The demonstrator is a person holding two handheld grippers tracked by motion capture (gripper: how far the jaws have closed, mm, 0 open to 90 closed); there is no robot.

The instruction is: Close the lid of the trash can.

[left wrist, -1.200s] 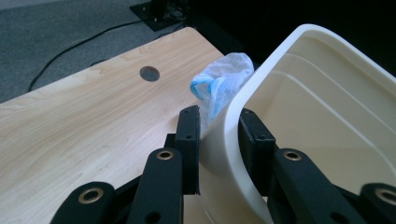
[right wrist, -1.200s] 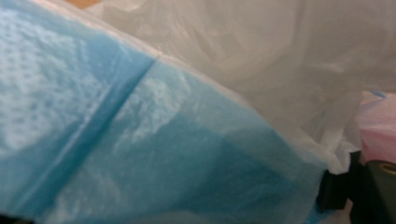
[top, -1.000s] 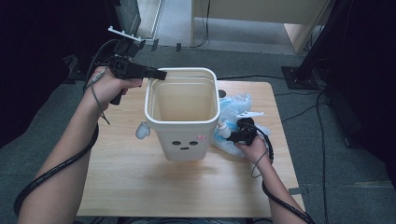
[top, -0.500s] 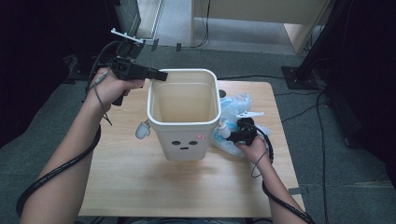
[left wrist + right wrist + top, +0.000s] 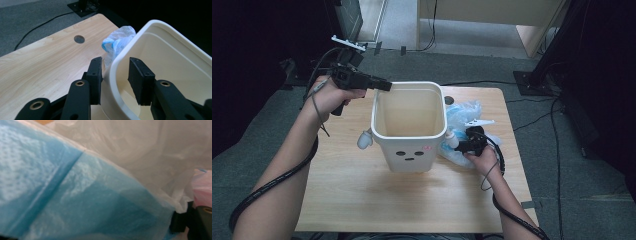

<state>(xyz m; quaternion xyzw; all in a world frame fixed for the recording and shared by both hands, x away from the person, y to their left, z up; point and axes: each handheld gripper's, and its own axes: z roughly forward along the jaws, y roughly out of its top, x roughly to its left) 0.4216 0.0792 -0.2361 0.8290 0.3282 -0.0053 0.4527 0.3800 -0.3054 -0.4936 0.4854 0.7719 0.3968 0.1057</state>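
White plastic bin (image 5: 409, 150) stood mid-surface (image 5: 362, 200), with the bag (image 5: 464, 112) touching its right side. The left tool (image 5: 115, 62) straddled the rim, jaws just opening, pads clear of it: released. The right tool (image 5: 460, 146) sat in the bag; we could not tell its grip. We judged that the bag should be lifted slowly, clear of the rim.

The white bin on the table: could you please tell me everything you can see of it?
The bin is cream-white, looks like plastic, squarish with rounded corners and a rolled rim, and tapers downward. It stands upright near the middle of the table, open and empty inside. Its front bears a small drawn face and a pink mark; a white knob sticks out on each side. The left gripper straddles its far left rim, its jaws having just been opening, with gaps to the wall. A blue-and-clear bag lies against its right side.
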